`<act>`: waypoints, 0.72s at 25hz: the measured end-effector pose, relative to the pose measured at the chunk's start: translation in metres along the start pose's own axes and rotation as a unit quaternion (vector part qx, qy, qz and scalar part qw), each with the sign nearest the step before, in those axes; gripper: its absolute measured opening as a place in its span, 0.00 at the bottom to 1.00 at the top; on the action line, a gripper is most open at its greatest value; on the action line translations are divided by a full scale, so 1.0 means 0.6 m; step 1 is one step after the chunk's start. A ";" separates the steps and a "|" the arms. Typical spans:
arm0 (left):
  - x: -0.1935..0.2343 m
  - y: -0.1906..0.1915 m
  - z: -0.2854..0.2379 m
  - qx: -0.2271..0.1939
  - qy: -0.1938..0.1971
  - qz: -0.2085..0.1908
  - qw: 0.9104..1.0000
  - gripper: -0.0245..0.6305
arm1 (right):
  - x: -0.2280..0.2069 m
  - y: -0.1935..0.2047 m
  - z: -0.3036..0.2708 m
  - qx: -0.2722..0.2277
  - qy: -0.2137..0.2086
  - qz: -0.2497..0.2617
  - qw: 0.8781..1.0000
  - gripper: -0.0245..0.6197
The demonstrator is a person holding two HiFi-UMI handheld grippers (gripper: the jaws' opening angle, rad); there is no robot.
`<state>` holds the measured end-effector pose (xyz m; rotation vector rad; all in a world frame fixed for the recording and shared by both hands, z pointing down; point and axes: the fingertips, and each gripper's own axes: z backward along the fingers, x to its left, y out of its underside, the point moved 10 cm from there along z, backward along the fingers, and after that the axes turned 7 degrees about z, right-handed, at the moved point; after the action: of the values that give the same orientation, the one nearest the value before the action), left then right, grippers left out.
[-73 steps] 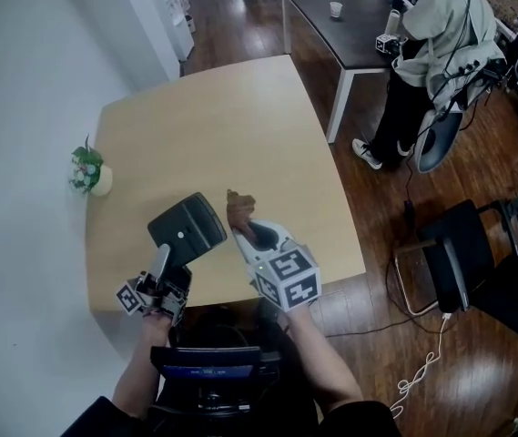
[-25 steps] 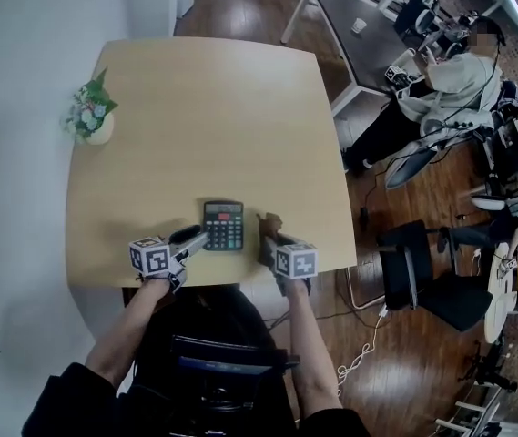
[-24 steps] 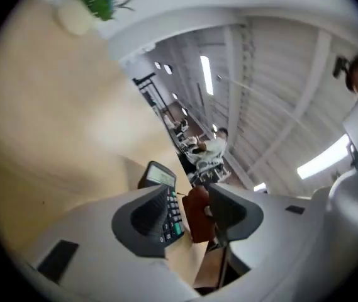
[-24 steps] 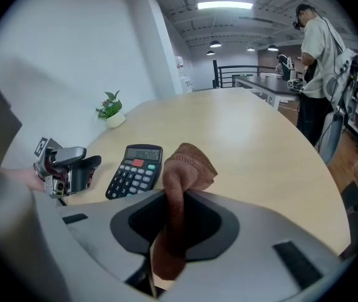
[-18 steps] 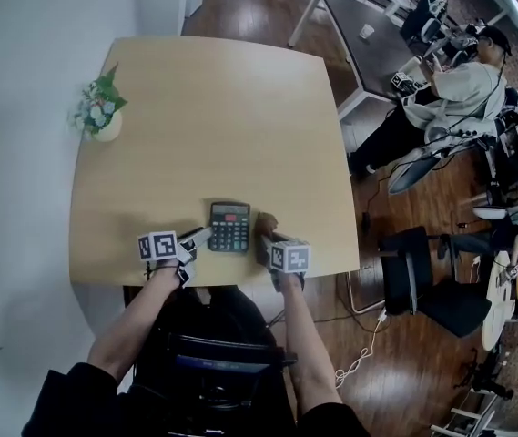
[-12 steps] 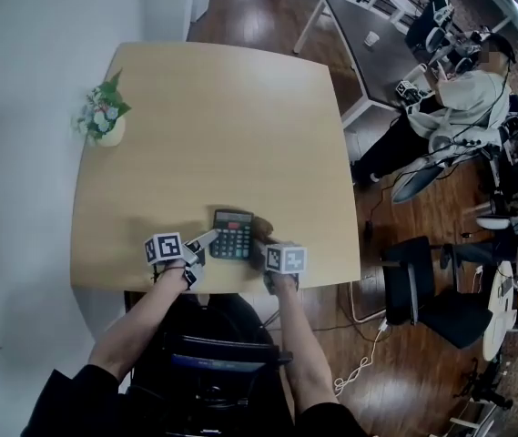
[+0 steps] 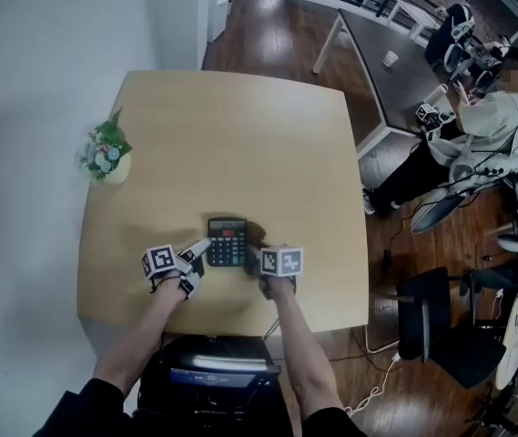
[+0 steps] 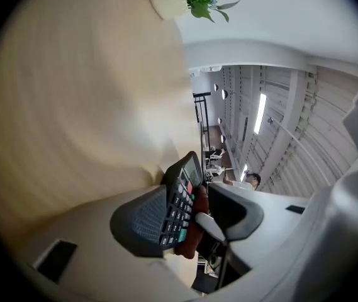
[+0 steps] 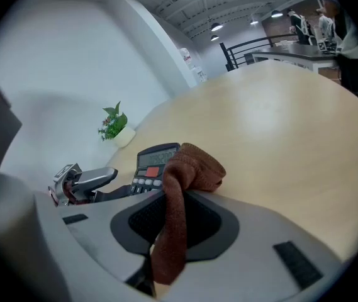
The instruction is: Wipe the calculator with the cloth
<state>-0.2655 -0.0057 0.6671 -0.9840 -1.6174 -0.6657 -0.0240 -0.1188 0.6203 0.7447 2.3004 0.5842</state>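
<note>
The calculator (image 7: 227, 241) is laid flat on the bench (image 7: 240, 135), between the two tools: just ahead of the left tool (image 7: 199, 248) and to its right, and just left of the right tool (image 7: 257, 257). The cloth (image 9: 188, 165) is held in the right tool and bunched before its tips, beside the calculator. A potted plant (image 7: 106, 156) is set well beyond the left tool, to its left.

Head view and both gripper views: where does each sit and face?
Head view: on the head, facing down at the table; forearms, left claw, right claw show.
Left gripper view: on the left claw, along its jaws, at the calculator.
Right gripper view: on the right claw, at its pinched cloth.
Shared: all show the calculator.
</note>
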 end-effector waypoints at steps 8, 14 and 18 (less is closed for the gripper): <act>-0.057 -0.161 -0.105 -0.035 -0.017 -0.038 0.999 0.37 | -0.064 -0.163 -0.094 -0.011 -0.019 -0.011 1.000 0.16; -0.080 -0.212 -0.142 -0.029 -0.033 -0.067 0.997 0.36 | -0.089 -0.200 -0.119 -0.021 -0.035 -0.037 0.998 0.16; -0.076 -0.209 -0.147 -0.047 -0.014 -0.056 0.997 0.33 | -0.102 -0.212 -0.127 -0.026 -0.042 -0.029 0.998 0.16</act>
<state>-0.3261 -0.1533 0.6550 -0.9802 -1.6886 -0.8143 -0.0826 -0.2677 0.6270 0.6640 2.2141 0.5744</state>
